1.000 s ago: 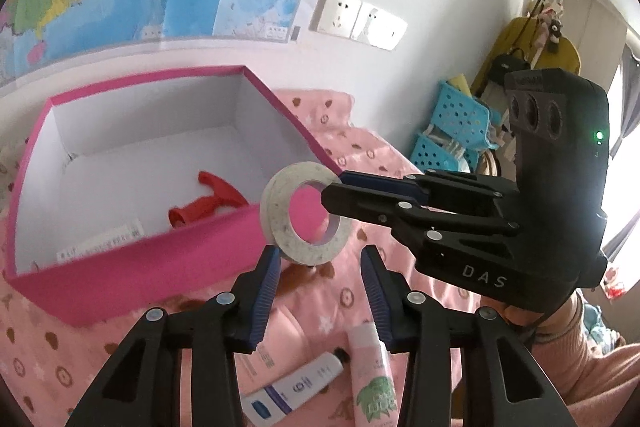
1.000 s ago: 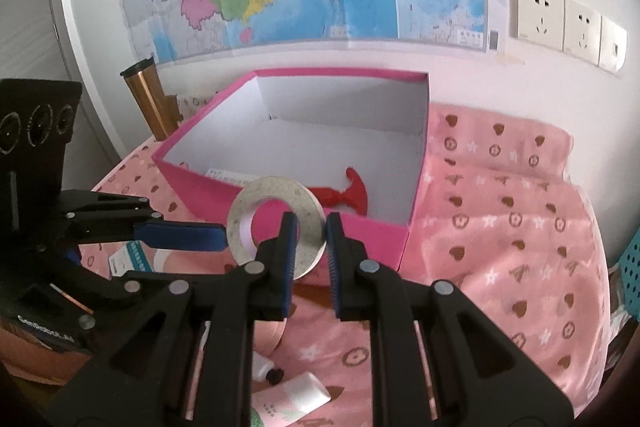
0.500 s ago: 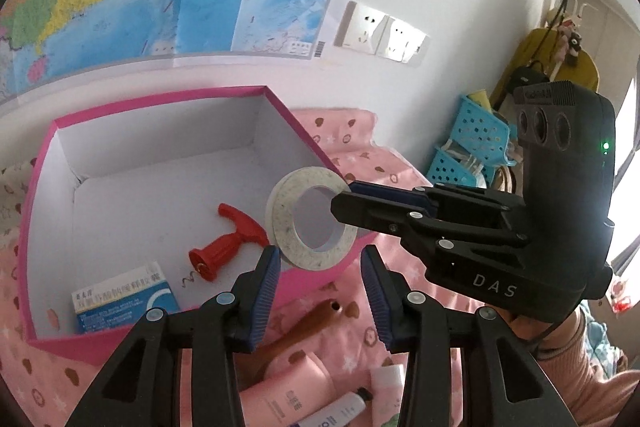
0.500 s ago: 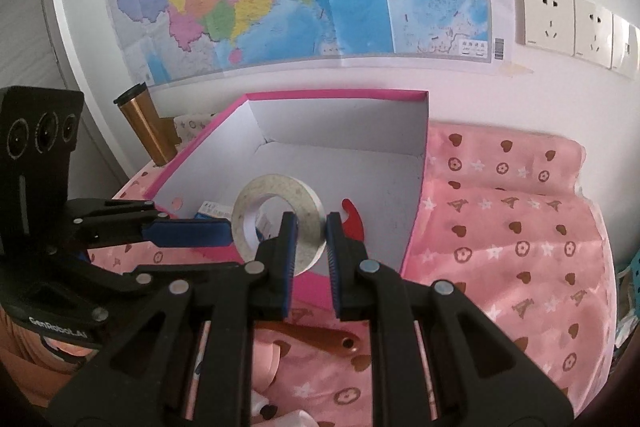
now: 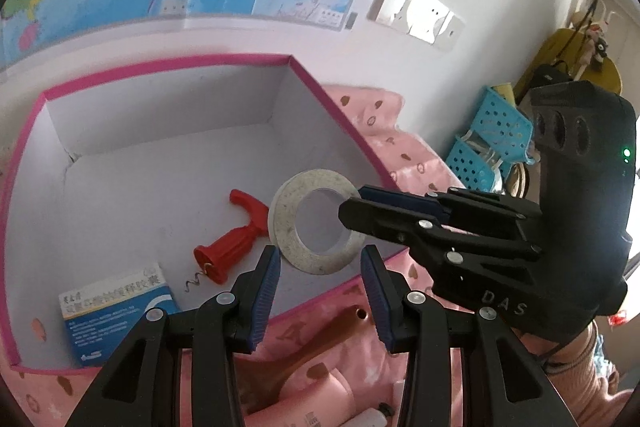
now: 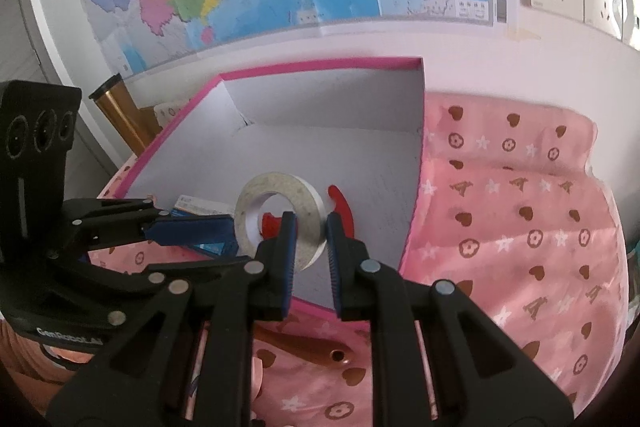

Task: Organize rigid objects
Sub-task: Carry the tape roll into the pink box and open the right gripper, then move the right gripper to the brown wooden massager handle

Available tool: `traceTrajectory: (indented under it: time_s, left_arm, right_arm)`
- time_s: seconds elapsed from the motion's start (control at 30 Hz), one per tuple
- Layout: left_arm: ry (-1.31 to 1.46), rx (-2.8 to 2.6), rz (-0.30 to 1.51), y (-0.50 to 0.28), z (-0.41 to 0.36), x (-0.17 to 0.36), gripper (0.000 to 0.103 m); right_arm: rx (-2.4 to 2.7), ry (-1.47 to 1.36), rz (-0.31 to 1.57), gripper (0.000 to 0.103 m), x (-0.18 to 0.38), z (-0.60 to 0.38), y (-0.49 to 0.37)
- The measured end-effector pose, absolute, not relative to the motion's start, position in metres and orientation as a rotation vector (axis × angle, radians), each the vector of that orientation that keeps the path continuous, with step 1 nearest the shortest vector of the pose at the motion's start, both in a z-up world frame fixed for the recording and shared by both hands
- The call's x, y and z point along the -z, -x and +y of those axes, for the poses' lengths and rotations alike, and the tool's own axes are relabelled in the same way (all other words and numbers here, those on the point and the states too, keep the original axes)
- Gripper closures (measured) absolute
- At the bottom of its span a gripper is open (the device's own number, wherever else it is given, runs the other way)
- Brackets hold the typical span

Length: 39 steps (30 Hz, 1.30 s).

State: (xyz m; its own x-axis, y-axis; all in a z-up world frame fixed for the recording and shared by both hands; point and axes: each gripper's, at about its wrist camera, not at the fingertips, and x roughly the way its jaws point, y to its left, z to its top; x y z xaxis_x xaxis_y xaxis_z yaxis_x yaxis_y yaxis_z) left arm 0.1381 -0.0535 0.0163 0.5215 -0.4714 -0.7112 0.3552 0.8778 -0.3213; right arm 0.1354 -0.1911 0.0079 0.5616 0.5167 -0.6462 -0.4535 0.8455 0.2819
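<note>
Clamped on the rim of a white tape roll, the right claw held it upright above the near part of a pink box, its pads pressed against the roll's two flat faces. Beside it, the left claw hung with its fingers apart and nothing between them, just below the roll. Inside the box lay a red corkscrew and, nearer the front corner, a blue and white carton. Underneath everything was a pink cloth, and a brown handle rested on it near the box's front wall.
</note>
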Motion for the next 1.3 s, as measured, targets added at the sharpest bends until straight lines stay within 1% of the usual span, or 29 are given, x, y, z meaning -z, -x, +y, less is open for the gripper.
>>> traceTrajectory:
  time_s: [0.03,0.1,0.27,0.33,0.4,0.43,0.53,0.67,0.8,1.03,1.13,1.3]
  left_arm:
    - [0.150,0.494,0.898,-0.140,-0.053,-0.015,0.061]
    - [0.161,0.485,0.912,-0.143,-0.052,-0.014,0.062]
    - [0.136,0.449,0.870,-0.132,-0.045,-0.017,0.062]
    - [0.116,0.432,0.832,-0.120,-0.040,-0.021,0.062]
    - [0.103,0.427,0.794,-0.106,-0.034,-0.027,0.062]
    - [0.098,0.429,0.775,-0.098,-0.031,-0.029,0.060]
    - [0.095,0.431,0.739,-0.077,-0.021,-0.033,0.059]
    - [0.124,0.435,0.736,-0.059,-0.010,-0.027,0.059]
    - [0.110,0.406,0.784,-0.054,-0.007,-0.008,0.059]
    - [0.161,0.366,0.924,-0.070,0.003,0.034,0.059]
    - [0.178,0.365,0.956,-0.073,0.004,0.044,0.059]
    - [0.185,0.366,0.997,-0.074,0.004,0.054,0.058]
  right_arm:
    - [-0.563,-0.076,0.794,0.083,-0.006,-0.190,-0.136]
    - [-0.525,-0.052,0.791,0.079,-0.005,-0.190,-0.135]
    - [-0.539,-0.100,0.759,0.078,-0.009,-0.204,-0.125]
    - [-0.551,-0.117,0.737,0.076,-0.011,-0.211,-0.115]
    - [-0.565,-0.131,0.722,0.068,-0.010,-0.218,-0.102]
    - [-0.567,-0.137,0.720,0.067,-0.009,-0.220,-0.098]
    - [-0.595,-0.170,0.691,0.066,-0.008,-0.228,-0.084]
    - [-0.610,-0.196,0.713,0.064,0.001,-0.231,-0.073]
    - [-0.609,-0.211,0.764,0.064,0.021,-0.230,-0.070]
    - [-0.608,-0.261,0.886,0.064,0.064,-0.226,-0.076]
    - [-0.597,-0.280,0.915,0.059,0.074,-0.225,-0.080]
    - [-0.599,-0.279,0.923,0.059,0.079,-0.223,-0.081]
